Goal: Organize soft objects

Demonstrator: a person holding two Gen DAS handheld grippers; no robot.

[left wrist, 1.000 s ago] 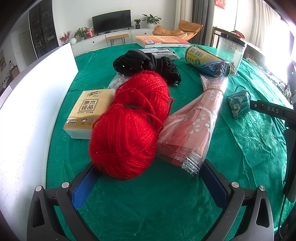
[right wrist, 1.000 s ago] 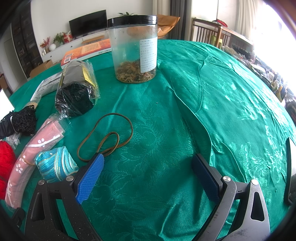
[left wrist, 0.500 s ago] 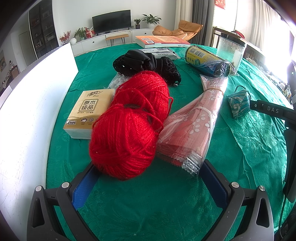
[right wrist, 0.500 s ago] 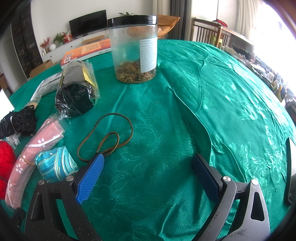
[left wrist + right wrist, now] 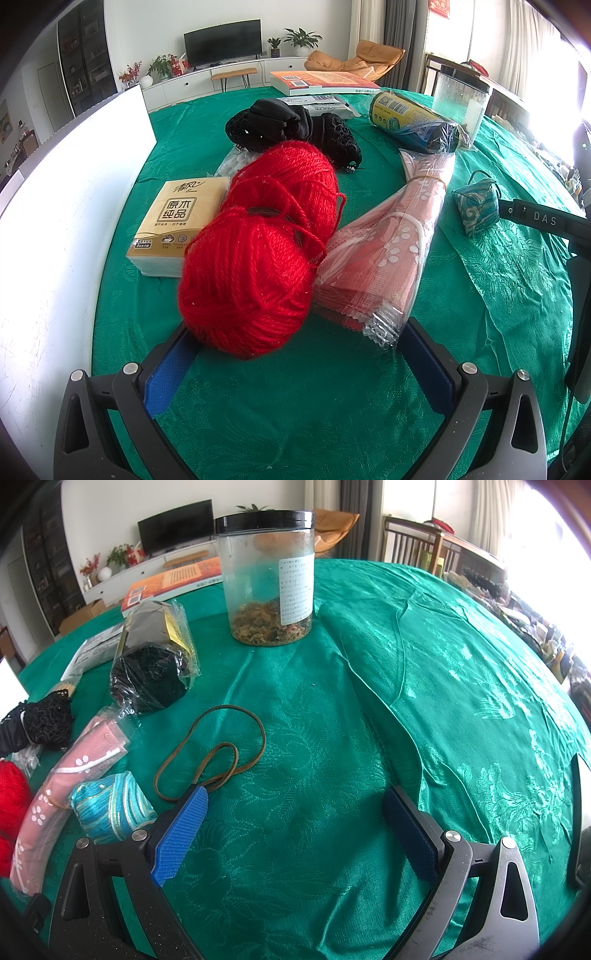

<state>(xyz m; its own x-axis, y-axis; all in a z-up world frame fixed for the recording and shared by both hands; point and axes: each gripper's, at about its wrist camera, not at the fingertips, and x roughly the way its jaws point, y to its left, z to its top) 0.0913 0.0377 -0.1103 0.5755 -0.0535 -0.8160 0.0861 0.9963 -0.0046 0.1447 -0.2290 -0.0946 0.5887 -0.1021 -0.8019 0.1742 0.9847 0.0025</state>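
Green tablecloth point(image 5: 517, 295) covers the whole table; everything below is placed relative to the red yarn point(image 5: 255, 258), the largest soft item.

Red yarn: two balls joined by loose strands, near ball lying against the tip of the left gripper's point(image 5: 295, 354) blue pad, partly between its wide-spread, empty jaws.
Pink wrapped cloth pack point(image 5: 384, 247): touching the yarn's right side, crinkly end near the other pad.
Tissue pack point(image 5: 173, 221): just left of the yarn, touching it.
Black mesh bundle point(image 5: 295, 125): directly behind the yarn.
Small teal pouch point(image 5: 110, 808): well right of the yarn, just beside the right gripper point(image 5: 295, 834), which is also open and holding nothing; brown cord loop point(image 5: 218, 753) ahead of its left pad.

Risks, as judged: closing the left gripper here likely catches the plastic wrapper along with the yarn. Loose strands could snag and drag the second ball. A soft ball compresses and may slip out.
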